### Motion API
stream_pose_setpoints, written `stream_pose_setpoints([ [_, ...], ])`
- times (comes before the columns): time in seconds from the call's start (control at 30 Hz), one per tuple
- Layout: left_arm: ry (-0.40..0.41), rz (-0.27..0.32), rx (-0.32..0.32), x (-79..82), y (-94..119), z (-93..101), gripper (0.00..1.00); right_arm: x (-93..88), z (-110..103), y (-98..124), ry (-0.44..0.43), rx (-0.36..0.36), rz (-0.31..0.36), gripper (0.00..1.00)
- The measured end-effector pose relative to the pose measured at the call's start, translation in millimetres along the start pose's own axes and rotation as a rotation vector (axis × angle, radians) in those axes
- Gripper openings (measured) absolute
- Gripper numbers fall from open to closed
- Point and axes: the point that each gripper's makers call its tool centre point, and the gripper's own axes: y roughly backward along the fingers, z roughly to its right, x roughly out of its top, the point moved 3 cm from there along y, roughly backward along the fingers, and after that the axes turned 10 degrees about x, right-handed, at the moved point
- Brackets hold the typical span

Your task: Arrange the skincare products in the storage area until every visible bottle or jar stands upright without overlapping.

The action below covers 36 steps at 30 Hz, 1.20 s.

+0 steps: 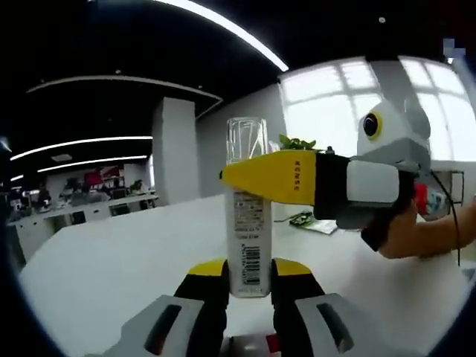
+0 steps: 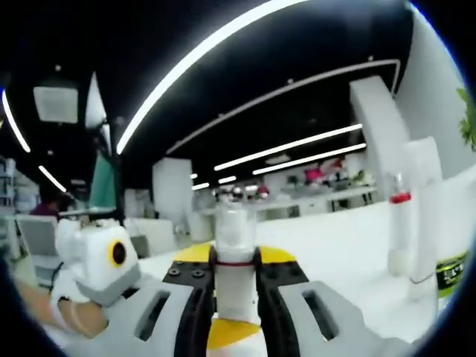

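Note:
A tall white bottle (image 1: 248, 245) with a clear cap (image 1: 246, 139) stands upright on the white table (image 1: 111, 260). My left gripper (image 1: 249, 274) is shut on its base, black-and-yellow jaws on either side. My right gripper (image 1: 249, 178) reaches in from the right, its yellow jaw lying across the bottle's upper half. In the right gripper view the same bottle (image 2: 235, 256) sits pinched between the right gripper (image 2: 235, 271) jaws, with the cap (image 2: 233, 217) above them. The left gripper's body (image 2: 100, 264) shows at the lower left.
A bottle with a red ring (image 2: 399, 230), a tall white bottle (image 2: 424, 216) and a green-labelled bottle (image 2: 450, 277) stand at the right. A hand (image 1: 420, 236) holds the right gripper. A green plant (image 1: 297, 141) and a flat green-edged item (image 1: 303, 219) lie beyond.

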Motion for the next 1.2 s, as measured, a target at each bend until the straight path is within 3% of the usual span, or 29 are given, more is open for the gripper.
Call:
stream_pose_setpoints([
  [0.1, -0.081, -0.003, 0.06, -1.7, 2.2, -4.2, 0.21, -3.3, -0.6, -0.1, -0.021, 0.022, -0.005, 0.19],
  [0.37, -0.051, 0.001, 0.034, -1.7, 1.3, -8.6, 0.21, -4.2, -3.0, -1.0, -0.052, 0.061, 0.026, 0.19],
  [0.43, -0.04, -0.003, 0.026, -2.2, 2.2, -7.8, 0.21, -3.6, 11.9, -6.9, -0.061, 0.063, 0.028, 0.19],
  [0.77, -0.064, -0.017, 0.05, -5.1, 3.9, -4.8, 0.21, -8.5, 11.1, -9.7, -0.083, 0.076, 0.017, 0.19],
  [0.97, 0.005, -0.01, 0.011, -4.6, 6.1, -3.8, 0.22, -6.4, 8.2, -7.3, -0.069, 0.047, 0.001, 0.19],
  [1.07, 0.045, 0.02, 0.009, 0.0, 8.1, -4.7, 0.26, -2.4, 13.9, -6.3, -0.016, 0.01, 0.021, 0.19],
  [1.2, 0.038, 0.014, 0.029, -2.5, 6.8, -6.5, 0.36, 1.7, 12.7, 0.4, -0.003, -0.037, 0.054, 0.19],
])
